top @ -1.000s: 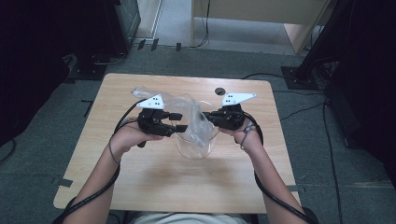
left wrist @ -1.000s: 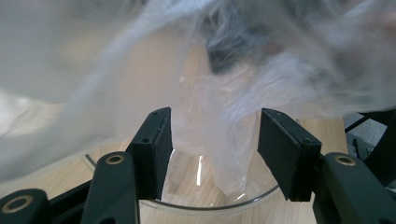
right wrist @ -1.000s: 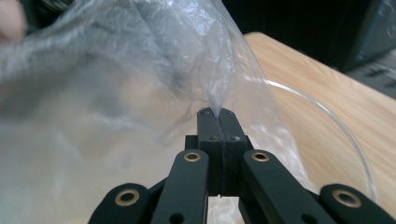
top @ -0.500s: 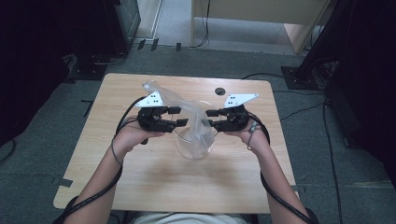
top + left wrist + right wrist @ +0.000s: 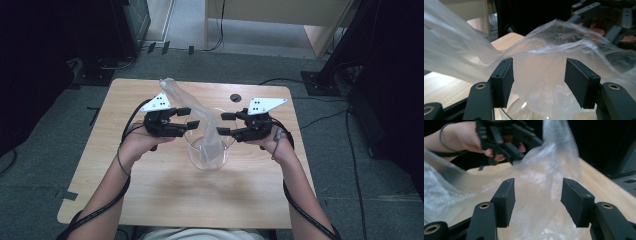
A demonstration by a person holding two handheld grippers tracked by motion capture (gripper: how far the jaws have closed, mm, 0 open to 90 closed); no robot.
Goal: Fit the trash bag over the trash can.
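Thin clear plastic bag (image 5: pixel 200 120) sat draped into a clear glass bowl (image 5: pixel 196 159) at mid light wooden bench (image 5: pixel 165 200), one end sticking up toward the far left edge. Left gripper (image 5: pixel 189 117) and right gripper (image 5: pixel 223 124) flanked the bowl, both with fingers spread wide, nothing held; film lay slack between the left fingers (image 5: pixel 503 75) and in front of the right ones (image 5: pixel 505 195) without being pinched.

Risks, as judged: film was slack and slippery, so closing could catch one layer or miss. Pulling unevenly could drag the bag out or tear it. A finger knocking the rim could tip or slide the bowl. Transparent film made edges hard to judge.
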